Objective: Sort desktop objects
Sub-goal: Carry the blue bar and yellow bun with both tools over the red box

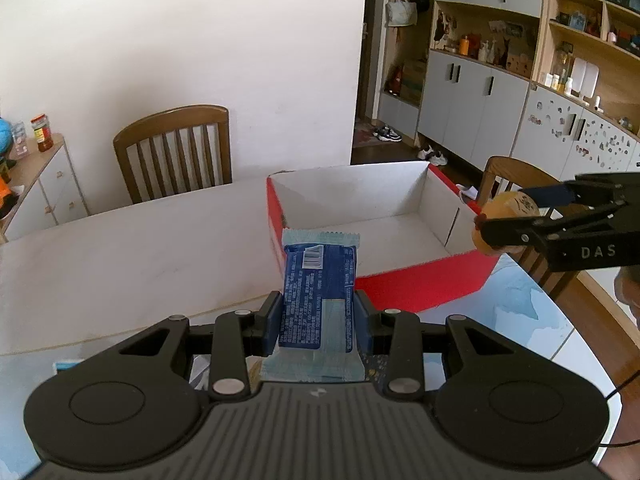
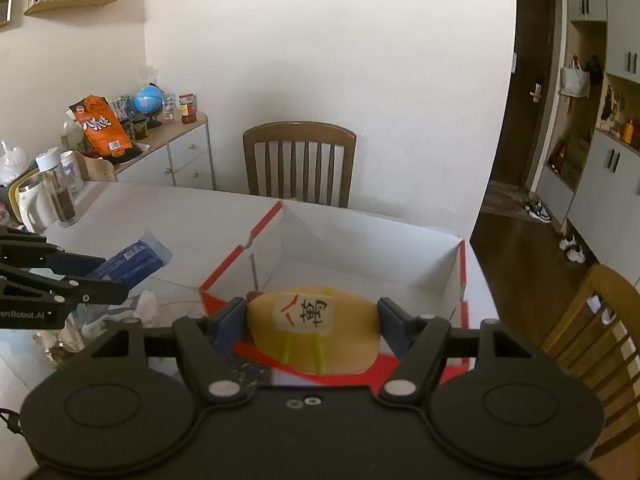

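My left gripper (image 1: 318,312) is shut on a blue snack packet (image 1: 318,292), which stands upright between the pads just short of the red box's near-left corner. The red box with white inside (image 1: 420,280) lies open on the white table. At the right of the left wrist view my right gripper (image 1: 486,216) comes in sideways, shut on a round yellow toy (image 1: 508,206) at the box's right wall. In the right wrist view the same yellow toy with a mahjong-tile face (image 2: 312,328) is clamped in my right gripper (image 2: 310,318) over the box's near rim (image 2: 224,276). My left gripper (image 2: 114,280) holds the packet (image 2: 134,262) at the left.
A wooden chair (image 1: 176,152) stands behind the table, another chair (image 2: 592,336) at its right end. A low sideboard (image 2: 176,152) with jars, a globe and an orange bag sits at the left. Glass bottles (image 2: 60,192) and crumpled wrappers (image 2: 80,328) lie on the table's left part.
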A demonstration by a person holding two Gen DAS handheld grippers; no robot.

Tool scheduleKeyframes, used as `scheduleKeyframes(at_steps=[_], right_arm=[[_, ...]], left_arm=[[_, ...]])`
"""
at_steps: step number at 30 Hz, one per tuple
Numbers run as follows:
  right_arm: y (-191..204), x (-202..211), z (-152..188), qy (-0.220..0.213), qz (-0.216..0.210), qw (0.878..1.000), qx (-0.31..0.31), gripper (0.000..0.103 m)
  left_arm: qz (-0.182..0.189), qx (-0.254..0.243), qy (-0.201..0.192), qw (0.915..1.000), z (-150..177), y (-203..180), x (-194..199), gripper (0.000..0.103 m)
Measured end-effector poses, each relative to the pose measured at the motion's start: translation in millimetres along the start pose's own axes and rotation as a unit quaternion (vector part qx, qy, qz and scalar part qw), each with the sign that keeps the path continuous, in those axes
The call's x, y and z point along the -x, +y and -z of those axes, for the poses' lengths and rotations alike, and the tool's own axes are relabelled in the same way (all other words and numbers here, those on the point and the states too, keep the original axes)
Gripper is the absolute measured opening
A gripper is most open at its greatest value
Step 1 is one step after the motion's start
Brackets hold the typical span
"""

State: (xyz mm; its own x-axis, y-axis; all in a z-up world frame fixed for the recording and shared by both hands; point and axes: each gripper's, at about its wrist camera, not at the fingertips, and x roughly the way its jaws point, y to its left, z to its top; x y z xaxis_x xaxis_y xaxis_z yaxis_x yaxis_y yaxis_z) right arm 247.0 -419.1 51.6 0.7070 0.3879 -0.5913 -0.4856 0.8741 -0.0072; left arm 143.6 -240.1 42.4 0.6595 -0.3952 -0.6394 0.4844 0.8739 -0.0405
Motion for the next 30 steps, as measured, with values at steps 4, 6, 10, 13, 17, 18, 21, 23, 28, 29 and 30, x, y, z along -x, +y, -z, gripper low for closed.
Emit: scheduleKeyframes(at_steps=[4,6,10,13,17,18,21,23,28,29,30], right_arm=[[-15,-12,-7,0.001,0.001,1.0,0.002,0.071],[-21,-18,-8,0.002,0.002,1.0,0.002,0.071],[-33,-32,-11,0.007,0.004,1.0,0.002,0.071],[-41,-45,-11,0.011,0.006,1.0,0.003,0.071],[-53,-63,-10,0.022,0.008,1.0,0.006,0.071],[-56,-68,-10,0.025,0.007,1.0,0.005,0.071],[-64,-81,-7,0.034,0.008,0.999,-0.001,0.071],[-69,-91,-5,0.043,0.006,0.999,-0.01,0.071],[-77,-116,2,0.074,-0.009,0.997,-0.015,0.071],[-78,-120,3,0.083,-0.014,0.996,-0.016,0.071],[-81,-125,4,0.089,-0.021,0.996,-0.017,0.071]], left_arm=[[0.005,-0.005,0.005,1.0,-8,-8,-14,0.036],[0.006,-0.008,0.008,0.9999,-13,-12,-20,0.036],[0.012,-0.011,0.021,0.9996,-25,-16,-38,0.036],[0.017,-0.016,0.037,0.9991,-34,-18,-57,0.036],[0.016,-0.019,0.058,0.998,-45,-18,-84,0.036],[0.016,-0.022,0.062,0.9977,-48,-19,-92,0.036],[0.014,-0.039,0.071,0.9966,-54,-24,-109,0.036],[0.015,-0.046,0.081,0.9955,-57,-28,-123,0.036],[0.014,-0.069,0.106,0.9919,-58,-38,-155,0.036],[0.014,-0.073,0.111,0.991,-60,-40,-161,0.036],[0.016,-0.076,0.116,0.9902,-61,-42,-165,0.036]])
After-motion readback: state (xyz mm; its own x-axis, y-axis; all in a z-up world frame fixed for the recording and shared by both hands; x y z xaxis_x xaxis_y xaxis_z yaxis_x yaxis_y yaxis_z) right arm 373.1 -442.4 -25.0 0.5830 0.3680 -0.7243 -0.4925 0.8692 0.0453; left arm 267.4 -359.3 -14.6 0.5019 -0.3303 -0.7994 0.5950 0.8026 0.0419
